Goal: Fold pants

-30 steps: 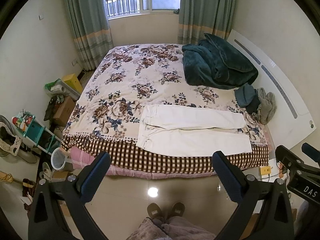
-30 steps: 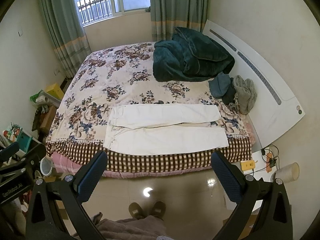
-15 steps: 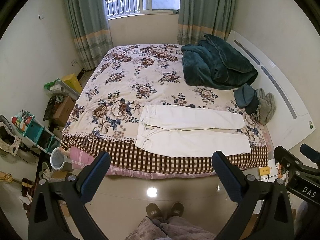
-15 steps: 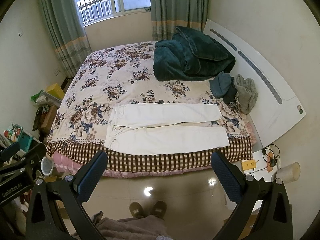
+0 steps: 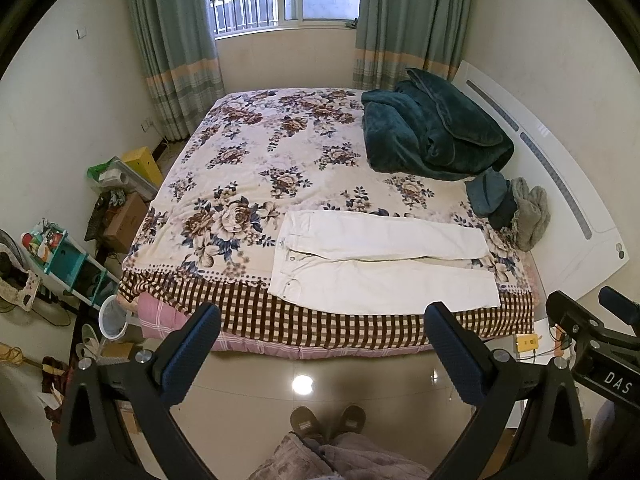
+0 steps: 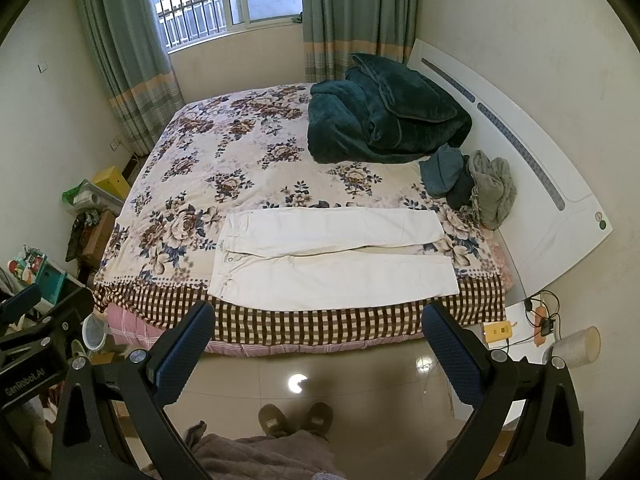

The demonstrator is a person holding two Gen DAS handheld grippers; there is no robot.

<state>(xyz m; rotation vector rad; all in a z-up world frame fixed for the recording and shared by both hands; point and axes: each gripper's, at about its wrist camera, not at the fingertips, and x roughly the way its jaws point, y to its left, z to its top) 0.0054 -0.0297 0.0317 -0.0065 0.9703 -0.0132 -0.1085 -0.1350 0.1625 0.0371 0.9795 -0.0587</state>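
Note:
White pants (image 5: 384, 264) lie flat on the near edge of the floral bed (image 5: 256, 168), waist to the left, both legs stretched to the right. They also show in the right wrist view (image 6: 332, 264). My left gripper (image 5: 320, 344) is open and empty, held high above the floor in front of the bed. My right gripper (image 6: 318, 344) is open and empty, at the same height and distance. The right gripper's body (image 5: 592, 340) shows at the right edge of the left wrist view. The left gripper's body (image 6: 36, 328) shows at the left edge of the right wrist view.
A dark green blanket (image 5: 432, 132) is heaped at the bed's far right, with small clothes (image 5: 508, 208) beside it by the white headboard (image 5: 560, 184). Clutter, boxes and a teal shelf (image 5: 64, 256) stand left of the bed. My slippered feet (image 5: 328, 420) stand on glossy tile.
Both grippers have drifted very slightly; the bed and pants have shifted a little in view. Nothing has been touched and the jaws stay open.

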